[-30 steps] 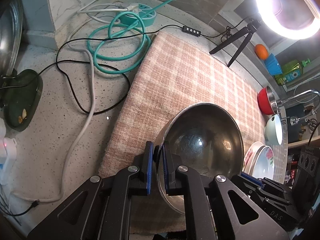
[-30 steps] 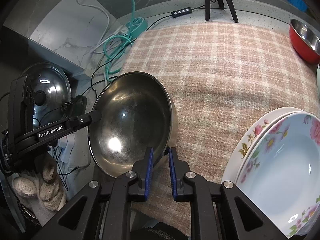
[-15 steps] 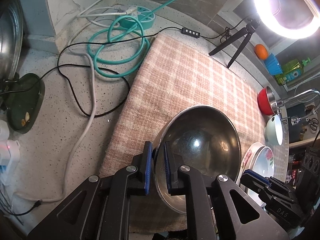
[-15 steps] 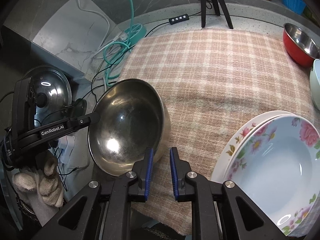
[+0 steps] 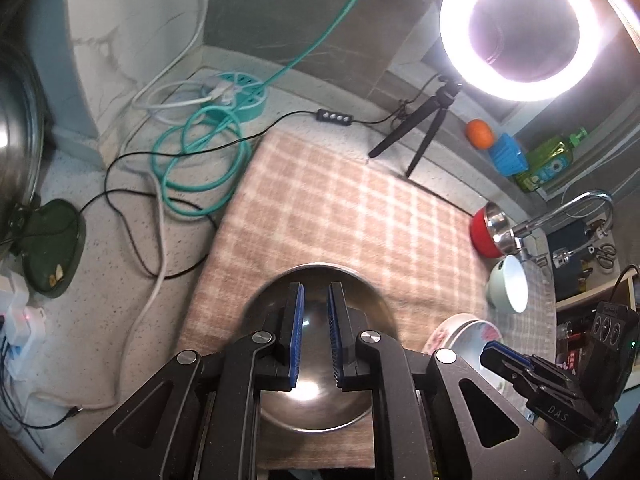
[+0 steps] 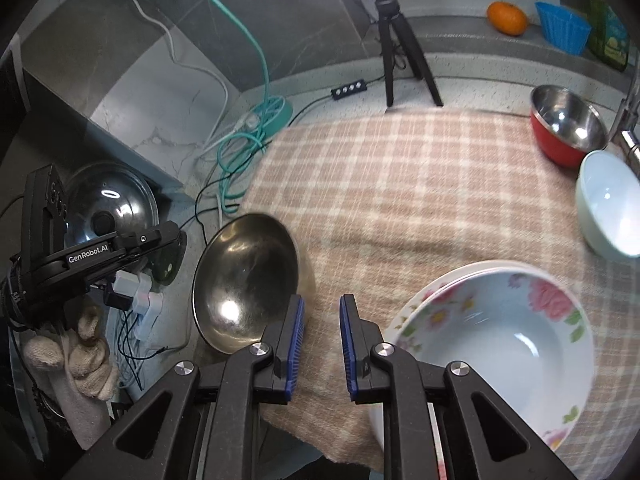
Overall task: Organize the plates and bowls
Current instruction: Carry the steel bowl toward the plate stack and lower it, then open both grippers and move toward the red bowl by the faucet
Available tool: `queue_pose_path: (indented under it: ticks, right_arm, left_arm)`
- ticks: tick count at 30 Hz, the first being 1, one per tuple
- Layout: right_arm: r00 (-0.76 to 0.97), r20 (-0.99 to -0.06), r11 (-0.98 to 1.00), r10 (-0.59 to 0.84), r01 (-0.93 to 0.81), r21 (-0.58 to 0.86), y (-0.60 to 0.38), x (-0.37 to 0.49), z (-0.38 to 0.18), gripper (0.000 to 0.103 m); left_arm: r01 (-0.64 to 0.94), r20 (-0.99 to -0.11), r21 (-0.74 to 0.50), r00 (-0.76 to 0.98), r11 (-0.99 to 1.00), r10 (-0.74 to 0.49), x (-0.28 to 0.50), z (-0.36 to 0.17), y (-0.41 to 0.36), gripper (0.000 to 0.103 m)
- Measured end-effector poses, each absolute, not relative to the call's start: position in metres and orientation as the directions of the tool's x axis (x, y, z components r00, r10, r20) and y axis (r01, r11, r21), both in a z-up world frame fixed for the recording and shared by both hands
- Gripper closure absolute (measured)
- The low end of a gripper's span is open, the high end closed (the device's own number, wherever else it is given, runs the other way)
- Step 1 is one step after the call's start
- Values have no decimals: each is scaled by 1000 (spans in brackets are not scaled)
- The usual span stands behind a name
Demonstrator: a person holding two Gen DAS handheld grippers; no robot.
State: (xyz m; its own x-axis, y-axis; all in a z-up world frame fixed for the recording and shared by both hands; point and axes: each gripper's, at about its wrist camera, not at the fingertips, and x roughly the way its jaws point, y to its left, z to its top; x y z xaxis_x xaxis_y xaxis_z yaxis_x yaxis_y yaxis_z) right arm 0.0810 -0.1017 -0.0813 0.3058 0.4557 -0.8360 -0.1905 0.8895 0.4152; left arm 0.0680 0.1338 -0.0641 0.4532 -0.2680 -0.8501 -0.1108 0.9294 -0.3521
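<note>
A steel bowl (image 5: 368, 300) rests on the near left part of the checked cloth (image 5: 340, 208), free of both grippers. My left gripper (image 5: 316, 292) hovers above the bowl, shut to a narrow slit with nothing in it. In the right wrist view the steel bowl (image 6: 244, 276) lies left of my right gripper (image 6: 322, 304), which is also shut and holds nothing. A stack of flowered plates (image 6: 492, 344) sits to its right. At the cloth's far right stand a red bowl (image 6: 568, 128) and a pale bowl (image 6: 612, 208).
A ring light (image 5: 520, 28) on a black tripod (image 6: 400, 52) stands at the back of the cloth. Teal cable coils (image 5: 200, 160) and black and white wires cover the counter to the left. A pot lid (image 6: 108, 208) leans at far left, a faucet (image 5: 580, 208) at right.
Both grippers have come off the steel bowl's rim and risen. The bowl now lies by itself on the cloth, and the right gripper has shifted right, toward the flowered plates.
</note>
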Motion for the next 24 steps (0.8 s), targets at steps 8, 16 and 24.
queue_pose_path:
  ticks: [8, 16, 24]
  right_arm:
    - [399, -827, 917, 397, -146, 370, -178, 99, -55, 86]
    - [480, -809, 930, 341, -47, 364, -262, 127, -40, 86]
    - [530, -800, 941, 281, 11, 338, -322, 162, -46, 79]
  left_arm:
    - [-15, -821, -393, 457, 920, -343, 91, -54, 65, 92]
    - [88, -792, -432, 437, 897, -425, 120, -45, -9, 92]
    - [141, -793, -459, 381, 877, -476, 165, -59, -74, 92]
